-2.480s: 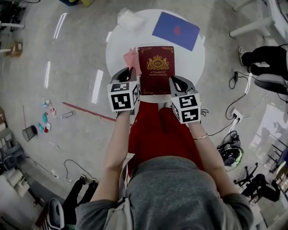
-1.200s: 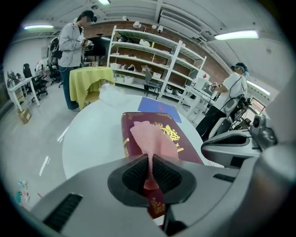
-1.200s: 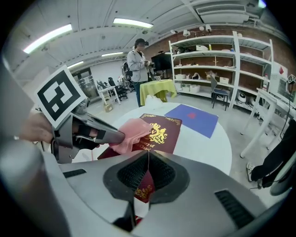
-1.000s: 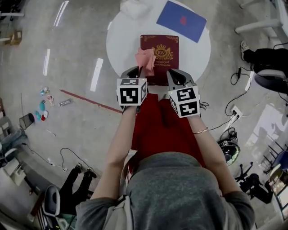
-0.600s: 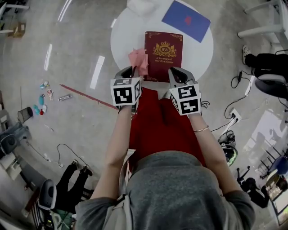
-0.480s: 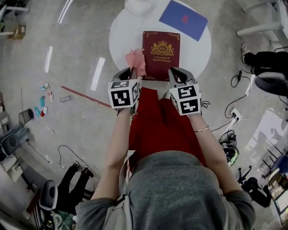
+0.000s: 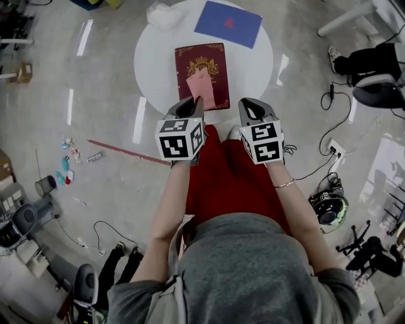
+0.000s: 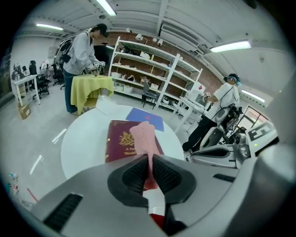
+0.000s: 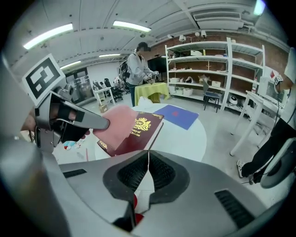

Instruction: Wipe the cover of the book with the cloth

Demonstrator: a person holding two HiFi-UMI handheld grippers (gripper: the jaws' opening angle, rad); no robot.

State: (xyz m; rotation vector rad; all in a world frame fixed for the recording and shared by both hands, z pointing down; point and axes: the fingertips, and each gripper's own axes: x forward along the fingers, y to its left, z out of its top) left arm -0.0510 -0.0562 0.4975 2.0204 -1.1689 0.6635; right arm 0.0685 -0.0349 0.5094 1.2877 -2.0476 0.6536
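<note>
A dark red book [image 7: 199,63] with a gold crest lies closed on the round white table [image 7: 158,69]. My left gripper [image 7: 192,105] is shut on a pink cloth [image 7: 202,90], which hangs forward over the lower half of the cover. In the left gripper view the cloth [image 8: 144,139] rises from the shut jaws over the book [image 8: 119,142]. My right gripper [image 7: 251,106] is shut and holds nothing, at the table's near edge, right of the book. The right gripper view shows the book [image 9: 141,130], the cloth [image 9: 118,125] and the left gripper [image 9: 69,116].
A blue folder [image 7: 228,23] lies at the table's far side, with a crumpled white thing [image 7: 162,14] to its left. People stand by shelves and a yellow-covered table [image 8: 90,85] in the background. Cables and a helmet [image 7: 328,209] lie on the floor to the right.
The cloth has moved from beside the book's left edge onto its cover, carried right by the left gripper. The right gripper now sits back from the book's corner.
</note>
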